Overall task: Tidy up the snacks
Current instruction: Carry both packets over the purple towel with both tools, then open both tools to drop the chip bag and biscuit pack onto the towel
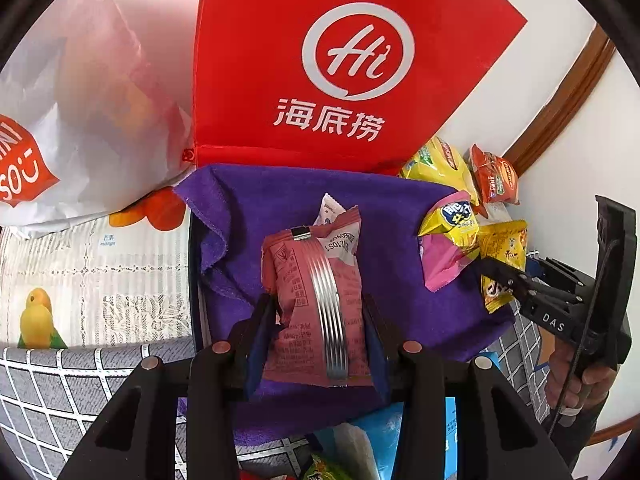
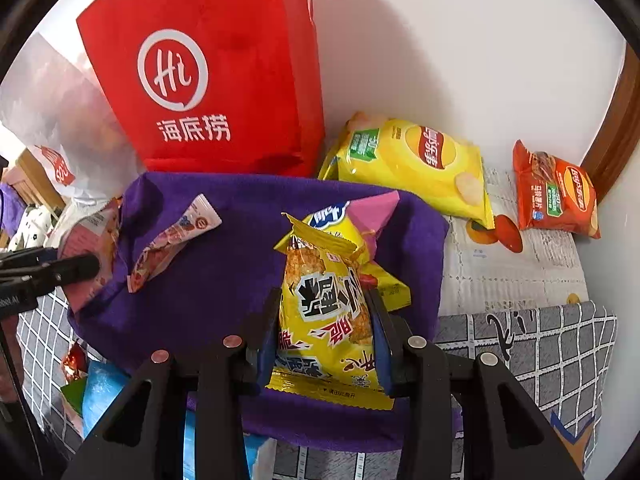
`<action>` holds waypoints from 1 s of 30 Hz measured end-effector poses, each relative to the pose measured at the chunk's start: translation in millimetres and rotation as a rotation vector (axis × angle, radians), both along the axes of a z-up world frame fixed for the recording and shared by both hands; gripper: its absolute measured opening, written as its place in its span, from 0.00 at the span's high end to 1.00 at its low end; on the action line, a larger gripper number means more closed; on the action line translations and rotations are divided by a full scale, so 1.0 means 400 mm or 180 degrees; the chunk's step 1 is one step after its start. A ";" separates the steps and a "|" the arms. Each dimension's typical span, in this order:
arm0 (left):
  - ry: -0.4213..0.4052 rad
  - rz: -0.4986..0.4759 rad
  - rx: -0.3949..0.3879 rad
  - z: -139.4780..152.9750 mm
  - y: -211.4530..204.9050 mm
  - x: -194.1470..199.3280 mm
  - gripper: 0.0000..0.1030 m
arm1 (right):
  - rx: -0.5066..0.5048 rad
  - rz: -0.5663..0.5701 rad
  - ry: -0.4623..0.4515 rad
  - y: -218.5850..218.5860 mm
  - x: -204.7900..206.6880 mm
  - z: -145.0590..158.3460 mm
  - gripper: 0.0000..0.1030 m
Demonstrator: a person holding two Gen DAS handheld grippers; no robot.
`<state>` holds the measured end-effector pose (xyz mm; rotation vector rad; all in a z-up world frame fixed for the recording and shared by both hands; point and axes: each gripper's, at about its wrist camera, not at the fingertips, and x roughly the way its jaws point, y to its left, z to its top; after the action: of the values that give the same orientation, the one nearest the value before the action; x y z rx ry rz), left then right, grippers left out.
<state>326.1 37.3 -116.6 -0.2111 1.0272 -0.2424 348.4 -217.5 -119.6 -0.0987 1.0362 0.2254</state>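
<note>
My left gripper (image 1: 320, 312) is shut on a pink snack packet (image 1: 316, 304) with a silver seam, held over the purple cloth (image 1: 384, 216). My right gripper (image 2: 326, 312) is shut on a yellow snack packet (image 2: 328, 308) over the same purple cloth (image 2: 224, 272). The yellow packet (image 1: 502, 264) and the right gripper also show at the right of the left wrist view. A yellow-and-pink packet (image 1: 448, 240) lies on the cloth's right side. A small pink stick packet (image 2: 172, 240) lies on the cloth's left side.
A red Haidilao bag (image 1: 340, 60) stands behind the cloth against the wall, and it also shows in the right wrist view (image 2: 208, 80). A white bag (image 1: 80, 100) stands to its left. A yellow chip bag (image 2: 420, 164) and an orange chip bag (image 2: 556, 192) lie at the right. Blue packets (image 2: 100, 396) lie near the front.
</note>
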 end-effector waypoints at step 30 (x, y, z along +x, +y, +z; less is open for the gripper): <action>0.0193 -0.0108 0.0239 -0.063 -0.074 0.020 0.52 | 0.0135 -0.0013 -0.0211 0.009 -0.023 0.041 0.55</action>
<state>334.0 7.6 -141.9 -0.1337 1.0988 -0.2289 339.3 -213.8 -103.2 -0.0653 0.9652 0.2387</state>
